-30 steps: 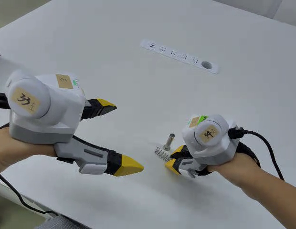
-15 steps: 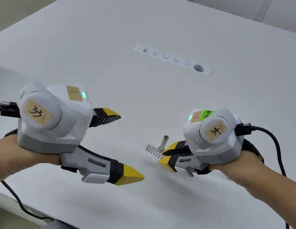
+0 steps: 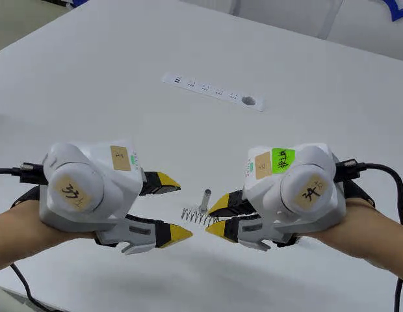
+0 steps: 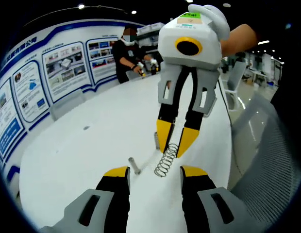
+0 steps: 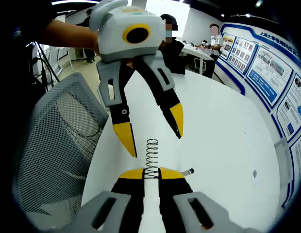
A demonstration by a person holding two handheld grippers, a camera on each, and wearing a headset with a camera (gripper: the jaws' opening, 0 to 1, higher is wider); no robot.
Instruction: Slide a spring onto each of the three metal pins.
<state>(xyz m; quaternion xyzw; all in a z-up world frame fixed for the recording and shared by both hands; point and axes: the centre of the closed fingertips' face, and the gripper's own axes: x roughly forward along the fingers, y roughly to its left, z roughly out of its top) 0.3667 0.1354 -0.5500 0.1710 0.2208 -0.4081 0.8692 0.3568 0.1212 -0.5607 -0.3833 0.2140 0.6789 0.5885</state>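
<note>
The right gripper (image 3: 216, 216) pinched a spring's (image 3: 196, 216) end near the table's (image 3: 123, 78) front edge. The left gripper (image 3: 182, 209) (jaws spread) faced it.

Spring (image 3: 196, 216) sits between left gripper (image 3: 182, 209) and right gripper (image 3: 210, 218); metal pin (image 3: 205, 199) just behind it; power strip (image 3: 211, 91) well behind.

Bright, even overhead light; soft shadows, fisheye-warped edges.
</note>
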